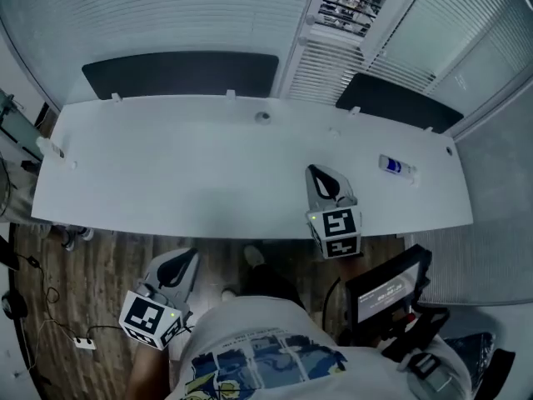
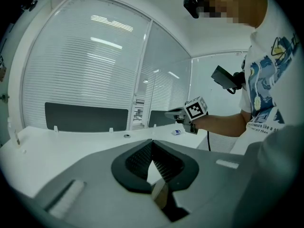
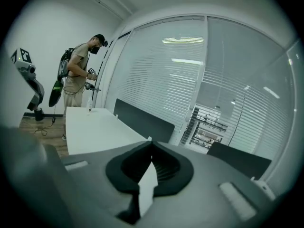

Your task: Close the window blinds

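The window blinds (image 1: pixel 166 15) hang behind the white desk (image 1: pixel 166 182), their slats mostly turned flat. One narrow section (image 1: pixel 350 2) has its slats apart, and the outside shows through it; in the right gripper view that section (image 3: pixel 209 127) stands straight ahead. My right gripper (image 1: pixel 315 171) hovers over the desk's front edge, pointing at the window, shut with nothing in it (image 3: pixel 152 144). My left gripper (image 1: pixel 187 257) hangs low beside my body, off the desk, also shut and empty (image 2: pixel 152 141). Both are far from the blinds.
Two dark partition panels (image 1: pixel 179 73) (image 1: pixel 400 102) stand along the desk's back edge. A small white bottle (image 1: pixel 396 167) lies at the right of the desk, and a round grommet (image 1: pixel 263 117) sits near its back. Another person (image 3: pixel 78 75) stands at the desk's far left end.
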